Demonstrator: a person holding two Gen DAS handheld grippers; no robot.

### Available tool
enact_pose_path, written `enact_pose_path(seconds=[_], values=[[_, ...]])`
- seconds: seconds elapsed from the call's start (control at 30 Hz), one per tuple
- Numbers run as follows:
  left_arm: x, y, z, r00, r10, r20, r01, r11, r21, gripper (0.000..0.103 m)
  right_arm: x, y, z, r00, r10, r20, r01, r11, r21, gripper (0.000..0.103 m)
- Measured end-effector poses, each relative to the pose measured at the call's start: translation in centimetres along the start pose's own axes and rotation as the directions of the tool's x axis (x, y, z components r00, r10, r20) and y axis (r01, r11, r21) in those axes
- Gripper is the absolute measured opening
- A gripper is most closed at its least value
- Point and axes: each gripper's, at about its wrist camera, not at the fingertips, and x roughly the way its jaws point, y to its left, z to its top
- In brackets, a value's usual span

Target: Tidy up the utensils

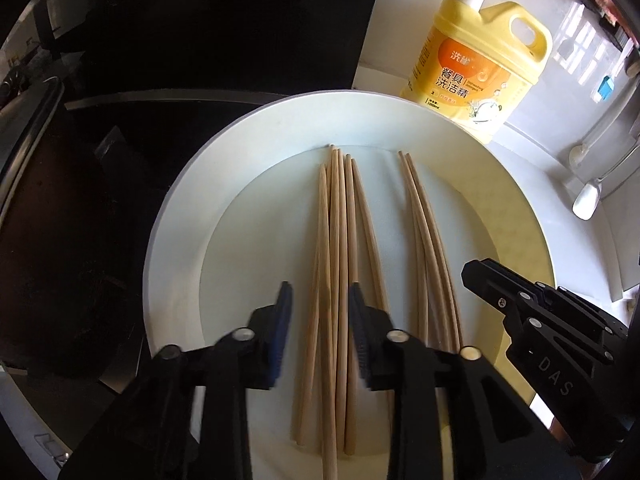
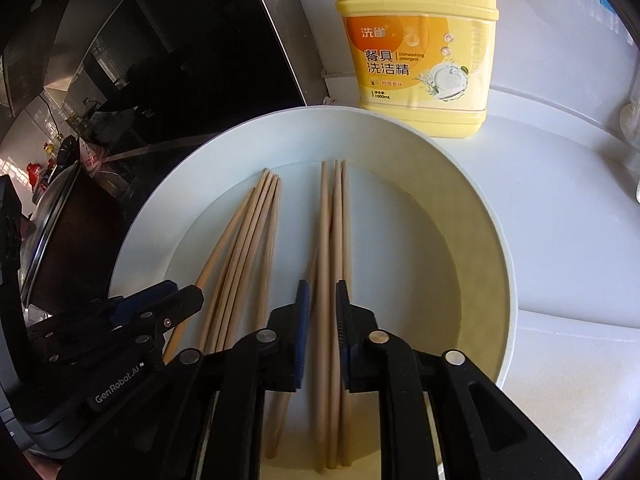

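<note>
I've got both tools low over the white plate (image 1: 176, 216) on the tabletop (image 2: 560, 240), where the wooden chopsticks lie in two bundles, thin tips toward the yellow detergent bottle (image 2: 420, 52) just beyond the rim. My left tool (image 1: 318, 300) is spread open around the left bundle (image 1: 338, 216), pads either side of the sticks and not pinching that I can see. My right tool (image 2: 320, 292) has its fingers drawn in close on both sides of the right bundle (image 2: 336, 216), though I can't tell if they truly grip.
</note>
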Motion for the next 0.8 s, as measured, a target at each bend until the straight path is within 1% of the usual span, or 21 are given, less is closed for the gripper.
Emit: enact_pose_path(seconds=[0.03, 0.13, 0.17, 0.2, 0.27, 0.3, 0.37, 0.43, 0.47, 0.53, 0.6, 0.63, 0.77, 0.8], values=[[-0.3, 0.1, -0.1, 1.000, 0.009, 0.009, -0.009, 1.000, -0.007, 0.052, -0.3, -0.1, 0.0, 1.000, -0.001, 0.006, 0.001, 1.000, 0.000, 0.020], [-1.1, 0.3, -0.2, 0.999, 0.034, 0.021, -0.034, 0.999, -0.015, 0.055, -1.4, -0.5, 0.1, 1.000, -0.002, 0.020, 0.002, 1.000, -0.001, 0.020], [-1.4, 0.4, -0.3, 0.999, 0.042, 0.021, -0.041, 0.999, -0.019, 0.058, -1.7, -0.6, 0.1, 1.000, -0.002, 0.024, 0.002, 1.000, 0.000, 0.021], [-1.7, 0.5, -0.3, 0.999, 0.048, 0.023, -0.047, 0.999, -0.024, 0.061, -2.1, -0.7, 0.0, 1.000, -0.001, 0.028, 0.001, 1.000, -0.001, 0.025], [-2.2, 0.5, -0.5, 0.997, 0.065, 0.032, -0.064, 0.997, -0.033, 0.077, -2.7, -0.8, -0.2, 0.999, 0.000, 0.036, 0.000, 1.000, -0.008, 0.033], [-2.6, 0.5, -0.6, 0.997, 0.072, 0.039, -0.071, 0.997, -0.036, 0.080, -3.0, -0.8, -0.3, 0.999, 0.001, 0.039, -0.001, 1.000, -0.012, 0.035], [-3.1, 0.4, -0.8, 0.995, 0.089, 0.043, -0.087, 0.996, -0.033, 0.081, -3.3, -0.9, -0.4, 0.999, 0.004, 0.039, -0.004, 1.000, -0.015, 0.036], [-3.6, 0.4, -0.9, 0.994, 0.098, 0.039, -0.096, 0.995, -0.036, 0.081, -3.5, -0.9, -0.6, 0.999, 0.007, 0.036, -0.007, 1.000, -0.019, 0.039], [-3.8, 0.4, -1.0, 0.994, 0.099, 0.039, -0.097, 0.994, -0.042, 0.083, -3.7, -0.9, -0.6, 0.999, 0.005, 0.035, -0.005, 1.000, -0.024, 0.041], [-4.3, 0.5, -1.1, 0.994, 0.098, 0.038, -0.096, 0.994, -0.054, 0.087, -4.1, -0.8, -0.7, 0.999, 0.001, 0.041, 0.000, 1.000, -0.027, 0.048], [-4.9, 0.4, -1.2, 0.995, 0.090, 0.045, -0.087, 0.995, -0.056, 0.091, -4.8, -0.8, -1.0, 0.999, 0.006, 0.048, -0.005, 1.000, -0.029, 0.052], [-5.1, 0.3, -1.2, 0.995, 0.093, 0.047, -0.090, 0.994, -0.056, 0.095, -5.0, -0.8, -1.1, 0.999, 0.004, 0.049, -0.002, 0.999, -0.033, 0.055], [-6.0, 0.1, -1.3, 0.994, 0.098, 0.047, -0.095, 0.993, -0.066, 0.096, -5.8, -0.8, -1.5, 0.999, -0.011, 0.048, 0.014, 0.999, -0.052, 0.058], [-6.2, 0.0, -1.3, 0.994, 0.099, 0.049, -0.096, 0.993, -0.069, 0.096, -6.0, -0.8, -1.6, 0.999, -0.013, 0.049, 0.016, 0.999, -0.050, 0.061]])
